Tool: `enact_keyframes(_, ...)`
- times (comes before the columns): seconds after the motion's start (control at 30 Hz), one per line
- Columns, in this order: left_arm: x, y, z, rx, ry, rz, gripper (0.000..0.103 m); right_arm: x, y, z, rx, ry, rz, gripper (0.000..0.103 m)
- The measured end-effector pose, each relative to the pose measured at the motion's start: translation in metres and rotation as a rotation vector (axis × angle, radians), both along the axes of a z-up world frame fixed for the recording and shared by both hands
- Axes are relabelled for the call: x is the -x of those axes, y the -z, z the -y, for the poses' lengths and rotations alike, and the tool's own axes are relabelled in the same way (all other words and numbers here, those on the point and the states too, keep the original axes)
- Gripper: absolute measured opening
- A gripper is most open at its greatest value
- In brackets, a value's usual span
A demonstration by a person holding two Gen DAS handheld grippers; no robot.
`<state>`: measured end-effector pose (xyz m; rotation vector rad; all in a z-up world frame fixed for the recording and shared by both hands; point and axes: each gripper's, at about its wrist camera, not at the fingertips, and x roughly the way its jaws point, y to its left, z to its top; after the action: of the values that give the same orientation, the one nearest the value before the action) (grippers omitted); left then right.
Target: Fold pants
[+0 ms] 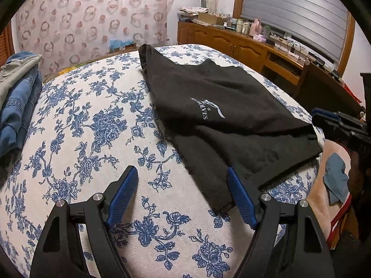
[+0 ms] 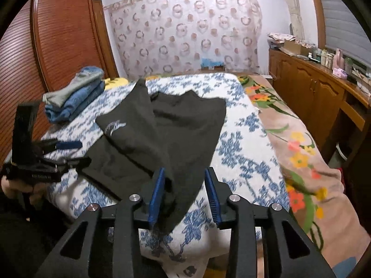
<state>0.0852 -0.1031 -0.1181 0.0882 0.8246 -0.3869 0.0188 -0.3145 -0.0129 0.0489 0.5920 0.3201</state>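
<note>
Black pants (image 1: 222, 115) with a pale logo lie folded on the blue-flowered bedspread (image 1: 97, 139). My left gripper (image 1: 182, 177) is open and empty, just in front of the near left corner of the pants. In the right wrist view the pants (image 2: 171, 129) spread across the bed, and their near corner hangs between the blue pads of my right gripper (image 2: 185, 173). Its jaws stand partly apart and the cloth touches only the left pad (image 2: 157, 192). The left gripper (image 2: 46, 157) shows at the left of that view, the right gripper (image 1: 340, 125) at the right edge of the left wrist view.
A stack of folded jeans and a grey garment (image 2: 74, 92) sits at the bed's far left. A floral blanket (image 2: 296, 143) covers the bed's right side. A wooden dresser (image 1: 243, 44) with bottles runs along the right wall. A wooden wardrobe (image 2: 62, 34) stands at the left.
</note>
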Motion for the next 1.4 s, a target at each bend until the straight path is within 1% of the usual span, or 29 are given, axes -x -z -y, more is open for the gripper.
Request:
enact_keyframes(0.07,0.001,0.001,-0.001,0.002,-0.001,0.005,0.080,-0.003,-0.002,-0.004,0.004,0.000,0.005,0.040)
enact_keyframes(0.17,0.001,0.001,-0.002,0.006,-0.002,0.010,0.080,-0.012,0.004,-0.014,0.006,-0.029,0.001,0.041)
enact_keyframes(0.37,0.003,0.001,-0.003,0.017,-0.001,0.014,0.080,-0.037,0.029,-0.029,0.047,-0.026,-0.060,0.042)
enact_keyframes(0.4,0.003,0.001,-0.004,0.026,-0.002,0.017,0.080,-0.036,0.028,-0.030,0.055,-0.026,-0.037,0.042)
enact_keyframes(0.47,0.004,0.000,-0.007,0.048,-0.008,0.020,0.080,-0.036,0.028,-0.031,0.064,-0.029,-0.029,0.043)
enact_keyframes(0.57,0.004,-0.001,-0.008,0.043,-0.024,0.028,0.080,-0.035,0.031,-0.032,0.066,-0.045,-0.008,0.048)
enact_keyframes(0.67,0.006,-0.006,-0.011,0.048,-0.035,0.046,0.080,-0.032,0.034,-0.039,0.122,-0.057,0.015,0.052)
enact_keyframes(0.73,0.006,-0.010,-0.014,0.050,-0.044,0.057,0.080,-0.031,0.035,-0.040,0.125,-0.053,0.017,0.054)
enact_keyframes(0.87,0.008,-0.019,-0.021,0.049,-0.063,0.086,0.080,-0.032,0.036,-0.043,0.129,-0.046,0.015,0.055)
enact_keyframes(0.97,0.010,-0.024,-0.028,0.049,-0.074,0.107,0.080,-0.034,0.034,-0.046,0.141,-0.033,-0.001,0.055)
enact_keyframes(1.07,0.011,-0.028,-0.032,0.046,-0.078,0.124,0.080,-0.038,0.027,-0.049,0.152,-0.026,-0.040,0.055)
enact_keyframes(1.27,0.013,-0.033,-0.043,0.063,-0.094,0.146,0.080,-0.041,-0.001,-0.059,0.121,-0.081,-0.001,0.055)
enact_keyframes(1.4,0.012,-0.034,-0.049,0.065,-0.121,0.161,0.080,-0.049,-0.015,-0.079,0.128,-0.147,0.019,0.055)
